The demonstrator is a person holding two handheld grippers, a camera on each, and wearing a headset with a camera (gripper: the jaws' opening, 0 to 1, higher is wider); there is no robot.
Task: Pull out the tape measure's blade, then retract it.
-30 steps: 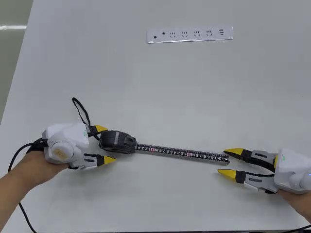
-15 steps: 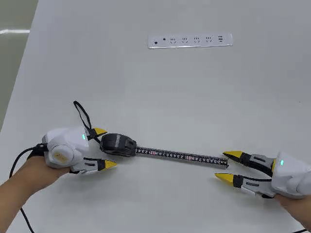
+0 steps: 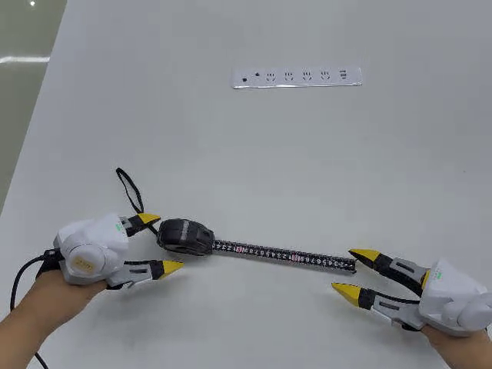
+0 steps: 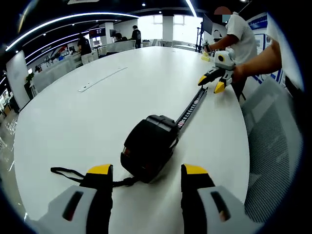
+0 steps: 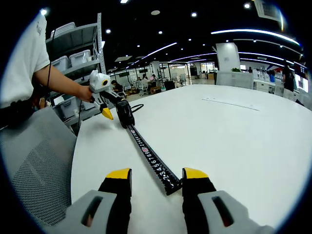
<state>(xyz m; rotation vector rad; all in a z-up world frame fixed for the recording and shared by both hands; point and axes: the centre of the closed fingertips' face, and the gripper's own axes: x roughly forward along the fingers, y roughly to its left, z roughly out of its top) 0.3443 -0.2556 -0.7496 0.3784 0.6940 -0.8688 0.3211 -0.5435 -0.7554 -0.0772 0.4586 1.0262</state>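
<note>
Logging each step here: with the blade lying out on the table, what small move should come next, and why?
Probably ease the left gripper forward and shut it on the tape measure case. The blade lies extended toward the open right gripper, so retracting is the step left, and the case sits loose just ahead of the open left jaws.

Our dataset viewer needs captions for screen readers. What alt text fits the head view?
A black tape measure lies on a white table with its blade pulled out. The open left claw sits at its left end, the open right claw at the blade's tip; a white power strip lies farther back.
</note>
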